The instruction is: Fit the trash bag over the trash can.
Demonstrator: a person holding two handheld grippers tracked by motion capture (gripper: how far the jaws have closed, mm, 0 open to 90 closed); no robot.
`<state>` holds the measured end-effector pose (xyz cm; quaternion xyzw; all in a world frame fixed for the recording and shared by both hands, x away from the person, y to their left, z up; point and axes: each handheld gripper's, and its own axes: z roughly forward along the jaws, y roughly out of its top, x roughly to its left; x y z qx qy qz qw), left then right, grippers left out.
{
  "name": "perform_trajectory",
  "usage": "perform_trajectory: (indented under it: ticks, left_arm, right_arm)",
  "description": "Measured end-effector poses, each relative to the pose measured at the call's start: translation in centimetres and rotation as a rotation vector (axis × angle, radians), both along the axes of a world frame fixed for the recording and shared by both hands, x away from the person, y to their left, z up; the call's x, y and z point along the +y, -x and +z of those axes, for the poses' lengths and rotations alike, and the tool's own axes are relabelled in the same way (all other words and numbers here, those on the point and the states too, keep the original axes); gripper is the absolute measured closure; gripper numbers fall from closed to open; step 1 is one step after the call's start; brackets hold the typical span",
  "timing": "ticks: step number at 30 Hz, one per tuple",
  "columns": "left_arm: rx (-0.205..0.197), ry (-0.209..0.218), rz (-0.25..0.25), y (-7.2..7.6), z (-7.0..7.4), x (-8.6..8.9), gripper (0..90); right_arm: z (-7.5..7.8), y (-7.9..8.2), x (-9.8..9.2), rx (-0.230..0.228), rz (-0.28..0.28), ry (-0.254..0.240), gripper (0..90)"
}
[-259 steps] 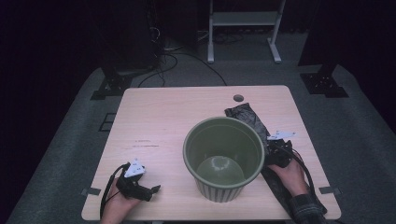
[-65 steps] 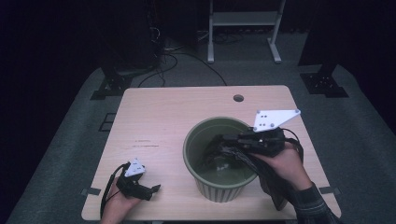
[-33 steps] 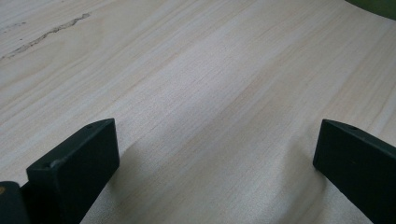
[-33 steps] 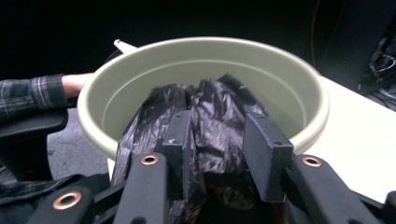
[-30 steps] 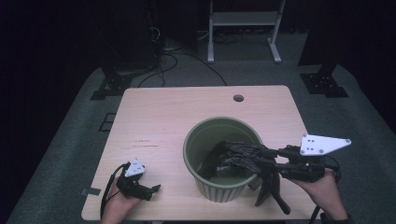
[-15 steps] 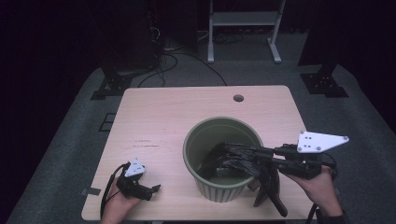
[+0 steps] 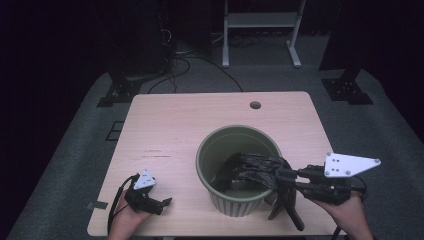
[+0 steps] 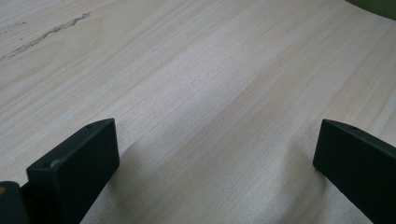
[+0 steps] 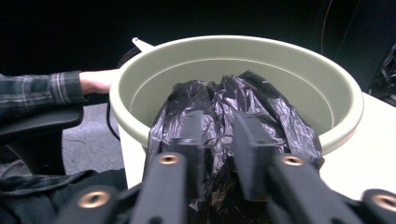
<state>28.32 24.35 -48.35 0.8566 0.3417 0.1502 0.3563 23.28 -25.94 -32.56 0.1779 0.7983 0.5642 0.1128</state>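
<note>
Fingers (image 9: 196, 140) of the right gripper (image 9: 222, 149) have just been closing and now pinch a fold of the black bin bag (image 7: 257, 167), which drapes over the near-right rim of the green bucket (image 7: 210, 150), partly inside it and partly hanging out toward the hand. A second ago the jaws stood wider around the same plastic, so the grip looks freshly made; I judge the bag can now be tugged outward to line the rim. Well left of the bucket, the left gripper (image 7: 150, 200) rests on the table (image 8: 196, 93), jaws wide apart with nothing between them.
</note>
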Motion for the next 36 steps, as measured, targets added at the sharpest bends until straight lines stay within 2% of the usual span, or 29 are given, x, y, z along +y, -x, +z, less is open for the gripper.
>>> perform_trajectory:
  ticks: [1,2,3,8,13,20,23,24,25,29,31,32,36]
  left_arm:
    - [0.0,0.0,0.0,0.0,0.0,0.0,0.0]
    - [0.0,0.0,-0.001,0.0,0.0,0.0,0.0]
    - [0.0,0.0,-0.001,0.0,0.0,0.0,0.0]
    - [0.0,0.0,-0.001,0.0,0.0,0.0,0.0]
    - [-0.001,0.0,0.0,0.0,0.0,0.0,0.0]
    - [0.0,0.0,-0.001,0.0,0.0,0.0,0.0]
    - [-0.001,0.001,0.0,0.0,0.0,0.0,0.0]
    - [0.0,0.001,-0.001,0.0,0.0,0.0,0.0]
    - [0.001,0.002,0.0,0.0,0.0,0.0,0.0]
    - [0.004,0.008,-0.001,0.0,0.0,0.1,0.0]
    - [0.004,0.008,-0.001,0.0,0.0,0.1,0.0]
    - [0.002,0.005,-0.002,0.0,0.0,0.0,0.0]
    - [0.0,0.0,-0.006,0.0,0.0,0.0,0.0]
  right_arm:
    - [0.0,0.0,0.0,0.0,0.0,0.0,80.6]
    - [0.0,0.0,0.1,-0.01,0.006,0.001,88.2]
    - [-0.1,0.1,0.2,-0.015,0.004,0.004,90.0]
    - [0.0,0.0,0.4,-0.023,0.0,0.004,90.0]
    - [0.7,-0.8,0.6,-0.034,-0.007,-0.031,90.0]
    - [2.7,-3.0,2.9,-0.054,0.01,-0.01,90.0]
    - [3.7,-4.1,4.4,-0.065,0.028,0.007,90.0]
    - [4.3,-4.8,5.5,-0.064,0.037,0.026,90.0]
    - [4.3,-4.8,5.5,-0.064,0.037,0.026,90.0]
    - [5.4,-6.2,7.6,-0.056,0.054,0.062,90.0]
    - [5.7,-7.1,9.3,-0.053,0.063,0.101,90.0]
    - [5.7,-7.1,9.3,-0.053,0.063,0.101,90.0]
    - [5.5,-7.9,11.4,-0.048,0.073,0.162,90.0]
